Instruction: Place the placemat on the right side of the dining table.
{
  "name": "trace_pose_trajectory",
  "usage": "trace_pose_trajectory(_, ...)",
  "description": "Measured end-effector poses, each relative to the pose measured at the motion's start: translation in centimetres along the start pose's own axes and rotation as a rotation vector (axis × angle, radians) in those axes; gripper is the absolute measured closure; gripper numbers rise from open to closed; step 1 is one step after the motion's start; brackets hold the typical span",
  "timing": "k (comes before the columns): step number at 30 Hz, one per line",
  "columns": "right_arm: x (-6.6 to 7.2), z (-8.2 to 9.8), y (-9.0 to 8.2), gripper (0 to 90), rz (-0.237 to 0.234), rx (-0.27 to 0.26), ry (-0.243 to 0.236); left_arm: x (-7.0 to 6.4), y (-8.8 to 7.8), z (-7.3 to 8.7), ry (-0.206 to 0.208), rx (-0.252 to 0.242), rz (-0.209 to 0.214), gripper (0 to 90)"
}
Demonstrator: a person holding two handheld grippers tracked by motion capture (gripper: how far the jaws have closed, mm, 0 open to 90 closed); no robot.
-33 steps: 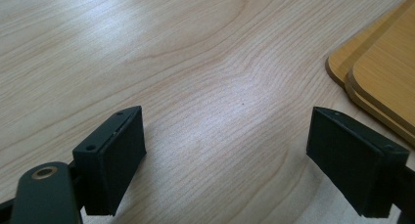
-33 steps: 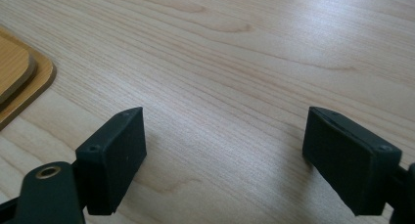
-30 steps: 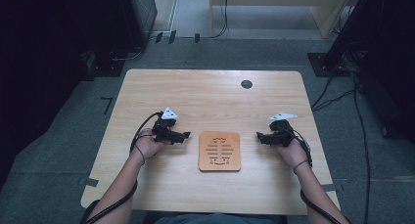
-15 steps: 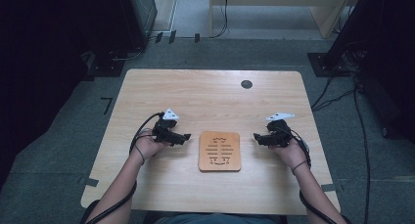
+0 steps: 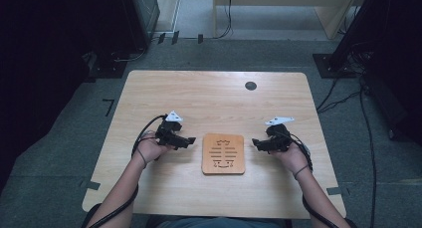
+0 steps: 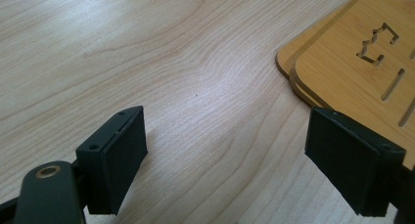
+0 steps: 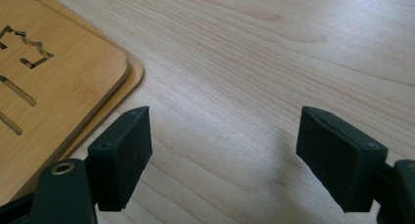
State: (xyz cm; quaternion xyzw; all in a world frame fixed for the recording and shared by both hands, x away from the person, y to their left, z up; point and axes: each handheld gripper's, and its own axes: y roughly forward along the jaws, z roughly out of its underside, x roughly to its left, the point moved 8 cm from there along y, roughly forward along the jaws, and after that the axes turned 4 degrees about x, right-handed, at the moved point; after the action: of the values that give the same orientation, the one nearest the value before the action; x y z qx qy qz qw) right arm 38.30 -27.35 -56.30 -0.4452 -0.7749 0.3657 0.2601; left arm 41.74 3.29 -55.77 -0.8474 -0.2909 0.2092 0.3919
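Two wooden trivets (image 5: 223, 154) are stacked on the table (image 5: 209, 98), near its front edge, roughly centred between the hands. The top one is offset slightly, so the lower one's edge is exposed at the corner (image 6: 286, 62). Slots and a crown-shaped cutout are seen in the top piece.

The left gripper (image 5: 186, 142) is held just left of the stack, jaws spread wide with nothing between them; bare table is seen in the gap (image 6: 225, 155). One jaw is seen overlapping the stack's corner in the left gripper view; contact cannot be told.

The right gripper (image 5: 256, 144) is held just right of the stack; its jaws have just been opening slightly and stand wide, nothing gripped (image 7: 222, 150).
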Motion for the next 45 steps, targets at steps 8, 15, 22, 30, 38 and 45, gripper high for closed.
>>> trace_pose_trajectory(8, 0.7, -0.1, 0.1, 20.5, -0.016, 0.001, 0.003, -0.3, -0.1, 0.0, 0.009, 0.005, 0.005, 14.8)
trace_pose_trajectory(15, 1.6, 0.2, 0.3, 20.5, -0.04, 0.031, -0.035, -0.6, -0.1, -0.1, 0.022, 0.004, 0.008, 14.9)
trace_pose_trajectory(22, 2.2, -0.2, 0.2, 18.8, -0.048, 0.02, -0.039, -0.8, -0.3, -0.2, 0.028, 0.0, 0.012, 14.8)
trace_pose_trajectory(30, 2.9, -0.5, 0.1, 17.9, -0.074, 0.019, 0.001, -1.2, -0.5, -0.4, 0.035, -0.018, 0.027, 14.9)
trace_pose_trajectory(38, 3.3, -0.5, 0.2, 17.7, -0.061, 0.025, -0.03, -1.4, -0.6, -0.4, 0.04, -0.018, 0.032, 14.9)
trace_pose_trajectory(45, 3.5, -0.3, 0.3, 17.9, -0.059, 0.034, -0.049, -1.7, -0.6, -0.5, 0.046, -0.018, 0.039, 14.9)
